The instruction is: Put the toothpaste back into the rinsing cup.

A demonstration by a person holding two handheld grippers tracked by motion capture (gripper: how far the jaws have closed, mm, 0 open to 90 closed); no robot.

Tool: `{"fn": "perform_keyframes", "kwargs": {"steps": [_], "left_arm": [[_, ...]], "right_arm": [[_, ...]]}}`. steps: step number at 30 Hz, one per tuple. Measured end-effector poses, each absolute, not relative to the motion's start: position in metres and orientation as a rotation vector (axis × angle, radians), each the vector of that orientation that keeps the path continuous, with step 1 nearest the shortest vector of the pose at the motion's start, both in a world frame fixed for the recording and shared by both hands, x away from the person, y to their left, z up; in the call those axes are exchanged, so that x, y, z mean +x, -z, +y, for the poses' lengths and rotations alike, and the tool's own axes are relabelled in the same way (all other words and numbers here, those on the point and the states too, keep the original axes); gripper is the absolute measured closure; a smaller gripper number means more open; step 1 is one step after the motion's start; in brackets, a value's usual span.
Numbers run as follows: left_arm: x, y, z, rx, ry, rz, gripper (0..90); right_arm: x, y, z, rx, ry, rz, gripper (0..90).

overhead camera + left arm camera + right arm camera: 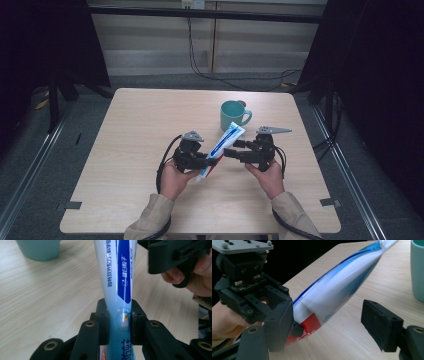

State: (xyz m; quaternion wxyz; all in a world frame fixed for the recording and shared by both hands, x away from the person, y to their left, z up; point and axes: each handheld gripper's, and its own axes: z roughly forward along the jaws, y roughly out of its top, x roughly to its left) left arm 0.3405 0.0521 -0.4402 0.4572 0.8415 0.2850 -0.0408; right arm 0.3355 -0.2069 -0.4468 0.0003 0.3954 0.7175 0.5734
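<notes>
Jaws of the left gripper (117,325) pinch the tube (117,277) from both sides, low on its body near the cap end, with the tube running on toward 12 o'clock in the left gripper view. Jaws of the right gripper (327,325) stand spread, one on each side of the red cap end of the tube (332,295); the far pad is clear of it, and I cannot tell whether the near one touches. No earlier look is at hand to compare.

From the high view, the tube (222,145) slants above the table (140,120), its flat end toward 1 o'clock, close to the mug (232,115). The left gripper (212,161) is at the tube's 7 o'clock end, the right gripper (230,150) comes in from 4 o'clock. The mug stands upright at 12 o'clock from both grippers.
</notes>
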Motion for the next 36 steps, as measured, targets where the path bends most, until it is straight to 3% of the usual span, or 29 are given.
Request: {"fn": "perform_keyframes", "kwargs": {"steps": [16, 25, 31, 32, 35, 36], "left_arm": [[0.335, 0.446, 0.039, 2.049, 0.086, 0.708, 74.1], [0.329, 0.448, 0.027, 2.059, 0.063, 0.698, 70.4], [0.332, 0.450, 0.022, 2.050, 0.101, 0.698, 60.4], [0.332, 0.450, 0.022, 2.050, 0.101, 0.698, 54.5], [0.334, 0.448, 0.025, 2.045, 0.090, 0.717, 49.6], [0.335, 0.448, 0.027, 2.048, 0.094, 0.725, 43.2]], "right_arm": [[0.342, 0.442, -0.205, 1.390, -1.851, 2.219, 42.1], [0.343, 0.438, -0.211, 1.463, -1.884, 2.201, 63.1], [0.342, 0.428, -0.209, 1.390, -1.841, 2.260, 73.2], [0.342, 0.428, -0.209, 1.390, -1.841, 2.260, 73.2], [0.340, 0.418, -0.205, 1.307, -1.796, 2.283, 74.6], [0.339, 0.414, -0.203, 1.274, -1.769, 2.298, 74.6]]}}
